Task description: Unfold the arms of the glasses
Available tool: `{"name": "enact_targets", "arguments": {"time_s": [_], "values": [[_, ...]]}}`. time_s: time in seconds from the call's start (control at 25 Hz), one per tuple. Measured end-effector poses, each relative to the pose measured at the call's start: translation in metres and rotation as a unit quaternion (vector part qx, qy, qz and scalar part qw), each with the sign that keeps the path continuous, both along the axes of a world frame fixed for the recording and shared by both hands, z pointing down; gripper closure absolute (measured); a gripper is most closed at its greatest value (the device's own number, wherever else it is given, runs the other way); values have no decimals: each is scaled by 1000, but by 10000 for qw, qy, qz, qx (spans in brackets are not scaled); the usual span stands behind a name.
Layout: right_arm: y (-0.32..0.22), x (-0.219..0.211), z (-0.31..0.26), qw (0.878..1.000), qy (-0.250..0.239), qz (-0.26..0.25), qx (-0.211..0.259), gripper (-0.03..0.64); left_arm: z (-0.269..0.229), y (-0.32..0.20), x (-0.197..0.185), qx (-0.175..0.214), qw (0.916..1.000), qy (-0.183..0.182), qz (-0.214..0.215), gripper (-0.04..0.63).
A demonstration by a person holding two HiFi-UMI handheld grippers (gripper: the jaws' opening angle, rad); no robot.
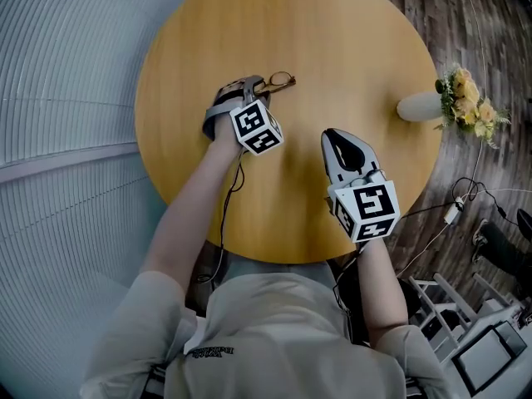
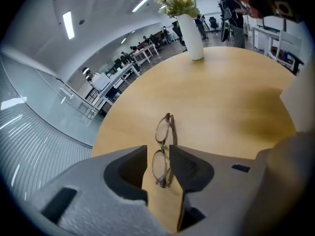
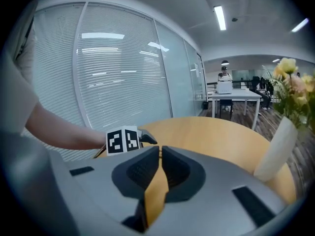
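Note:
The folded brown-rimmed glasses [image 1: 283,80] rest on the round wooden table [image 1: 332,32], left of its middle. My left gripper [image 1: 259,84] comes at them from the near side. In the left gripper view the glasses [image 2: 165,127] run away from me, and the near lens sits between the narrowly set jaws of the left gripper [image 2: 158,156]; the right jaw touches the folded arms. Both arms lie folded against the lenses. My right gripper [image 1: 332,135] hovers over the table's middle, shut with nothing in it. The right gripper view shows the right gripper [image 3: 160,154] with only a slit between its jaws.
A white vase [image 1: 420,105] with yellow flowers [image 1: 465,98] stands at the table's right edge; the vase [image 2: 191,31] lies far beyond the glasses. Cables and chairs sit on the floor at lower right. A blind-covered glass wall runs along the left.

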State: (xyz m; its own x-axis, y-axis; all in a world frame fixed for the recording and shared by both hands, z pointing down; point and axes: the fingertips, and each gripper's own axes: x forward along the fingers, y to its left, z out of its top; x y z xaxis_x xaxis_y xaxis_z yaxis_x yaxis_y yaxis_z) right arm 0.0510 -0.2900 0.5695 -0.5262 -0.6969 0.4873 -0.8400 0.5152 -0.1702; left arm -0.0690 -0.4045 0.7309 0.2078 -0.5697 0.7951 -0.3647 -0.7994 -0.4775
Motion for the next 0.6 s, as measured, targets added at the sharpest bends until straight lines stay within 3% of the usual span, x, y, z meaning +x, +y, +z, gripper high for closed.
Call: {"name": "enact_targets", "arguments": {"time_s": [0.28, 0.36, 0.48, 0.6], "values": [[8, 12, 13, 9997, 187, 2, -158, 580, 21, -9, 9, -129, 9993, 268, -238, 449], [11, 15, 16, 9995, 223, 24, -202, 580, 26, -10, 8, -122, 9997, 101, -166, 451], [13, 19, 18, 9995, 214, 68, -243, 580, 35, -16, -3, 4, 9989, -476, 24, 465], [19, 25, 24, 9992, 246, 73, -309, 580, 39, -19, -1, 63, 9985, -549, 60, 499]]}}
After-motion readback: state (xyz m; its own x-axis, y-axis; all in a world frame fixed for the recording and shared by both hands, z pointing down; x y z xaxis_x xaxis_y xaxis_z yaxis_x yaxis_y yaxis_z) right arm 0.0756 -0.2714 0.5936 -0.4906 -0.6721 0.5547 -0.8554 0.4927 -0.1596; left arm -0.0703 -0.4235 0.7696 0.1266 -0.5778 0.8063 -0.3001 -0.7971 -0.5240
